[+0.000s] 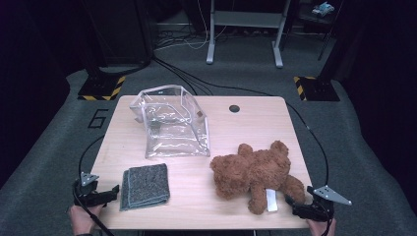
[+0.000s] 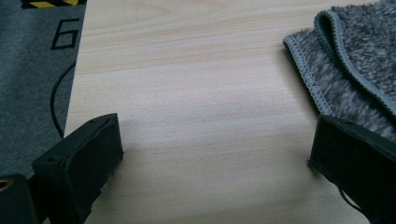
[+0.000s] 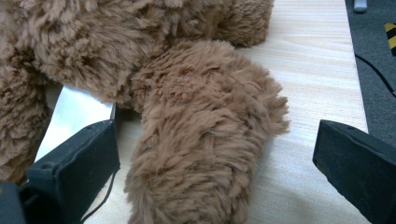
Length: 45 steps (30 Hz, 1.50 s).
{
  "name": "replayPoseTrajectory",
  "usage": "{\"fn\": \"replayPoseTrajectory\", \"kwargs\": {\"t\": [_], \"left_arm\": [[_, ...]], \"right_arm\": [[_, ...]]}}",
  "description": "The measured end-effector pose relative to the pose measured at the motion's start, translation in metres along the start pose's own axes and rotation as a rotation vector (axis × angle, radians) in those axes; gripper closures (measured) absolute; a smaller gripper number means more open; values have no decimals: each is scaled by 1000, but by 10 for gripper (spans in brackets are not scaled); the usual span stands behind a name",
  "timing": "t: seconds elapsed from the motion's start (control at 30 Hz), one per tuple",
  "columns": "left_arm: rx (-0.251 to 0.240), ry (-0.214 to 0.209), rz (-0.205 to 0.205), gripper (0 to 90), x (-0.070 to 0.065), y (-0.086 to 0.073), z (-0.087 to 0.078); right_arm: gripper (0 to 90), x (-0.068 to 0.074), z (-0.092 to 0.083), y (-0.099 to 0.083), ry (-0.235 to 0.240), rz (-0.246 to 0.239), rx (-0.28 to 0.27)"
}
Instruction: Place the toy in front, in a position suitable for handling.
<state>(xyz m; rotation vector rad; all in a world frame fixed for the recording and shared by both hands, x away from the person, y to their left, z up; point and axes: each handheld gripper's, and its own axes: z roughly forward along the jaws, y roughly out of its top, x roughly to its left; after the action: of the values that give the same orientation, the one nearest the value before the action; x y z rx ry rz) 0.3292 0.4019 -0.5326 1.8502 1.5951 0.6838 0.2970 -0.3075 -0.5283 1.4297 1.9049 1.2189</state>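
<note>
From above, the bear lies at the counter's near right, the cloth near left, a clear bag behind. The left gripper sits just left of the cloth, the right gripper by the bear's leg, perhaps touching. In the left gripper view, fingers stand apart over bare counter, cloth beside the right one. In the right gripper view, fingers stand apart, the leg between them, unclamped.

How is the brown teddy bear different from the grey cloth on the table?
The teddy bear is brown, plump and shaggy; the cloth is grey, flat and folded, with a stitched edge. The teddy bear sprawls near the table's right side by the right gripper, while the cloth sits near the left side by the left gripper. The teddy bear carries a white tag; the cloth shows none. Both are soft, fuzzy things lying on the wooden table.
</note>
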Motion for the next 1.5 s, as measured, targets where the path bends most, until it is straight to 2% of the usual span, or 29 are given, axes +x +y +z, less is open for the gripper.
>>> {"fn": "replayPoseTrajectory", "kwargs": {"t": [0.07, 0.2, 0.23, 0.27, 0.4, 0.47, 0.5, 0.53, 0.57, 0.6, 0.63, 0.67, 0.7, 0.73, 0.87, 0.93, 0.97, 1.07, 1.3, 1.4, 1.5], "left_arm": [[-2, -16, 7, 20, 0, -1, 0], [-1, -21, 19, 15, 0, 0, 0], [17, -30, 23, 14, -1, 2, 0], [3, -33, 13, 17, -3, 3, 0], [-16, -44, 23, 27, -5, 10, -4], [-25, -66, 31, 30, -8, 19, -7], [-27, -83, 51, 30, -10, 27, -10], [-27, -83, 51, 30, -10, 27, -10], [-46, -91, 64, 30, -14, 36, -11], [-46, -91, 64, 30, -14, 36, -11], [-46, -109, 76, 30, -16, 46, -12], [-46, -109, 76, 30, -16, 46, -12], [-58, -137, 86, 31, -20, 59, -13], [-58, -137, 86, 30, -20, 59, -13], [-64, -160, 109, 26, -26, 78, -12], [-66, -159, 123, 24, -29, 87, -12], [-72, -174, 121, 23, -31, 92, -11], [-72, -182, 141, 22, -35, 103, -7], [-87, -219, 142, 27, -45, 128, 5], [-79, -241, 134, 32, -51, 137, 14], [-83, -248, 143, 41, -57, 146, 23]], "right_arm": [[0, 0, 0, 0, 0, 3, -2], [0, -1, -1, -1, -1, 2, -10], [0, 0, -1, -1, -1, 6, -9], [0, -1, 0, 0, 2, 2, -7], [0, 0, 0, -1, 2, 7, -4], [0, -1, 0, -1, -1, 4, -7], [0, -1, 0, -1, 2, -2, -8], [0, -1, 0, -1, 2, -2, -8], [0, -1, -1, -1, 0, 0, -8], [0, -1, -1, -1, 0, 0, -8], [0, -1, 0, -1, -1, 1, -10], [0, -1, 0, -1, -1, 1, -10], [0, -1, 0, -1, -1, 8, -10], [0, -1, 0, -1, -1, 8, -10], [0, -2, -1, -1, 3, 15, -11], [0, -2, -1, -1, 6, 20, -12], [0, -2, -1, -1, 6, 18, -12], [0, -2, 0, -1, 4, 15, -9], [0, -1, 0, -1, 2, 19, -4], [1, -2, 0, -1, 4, 9, -4], [2, -1, 0, -1, -2, 18, -3]]}}
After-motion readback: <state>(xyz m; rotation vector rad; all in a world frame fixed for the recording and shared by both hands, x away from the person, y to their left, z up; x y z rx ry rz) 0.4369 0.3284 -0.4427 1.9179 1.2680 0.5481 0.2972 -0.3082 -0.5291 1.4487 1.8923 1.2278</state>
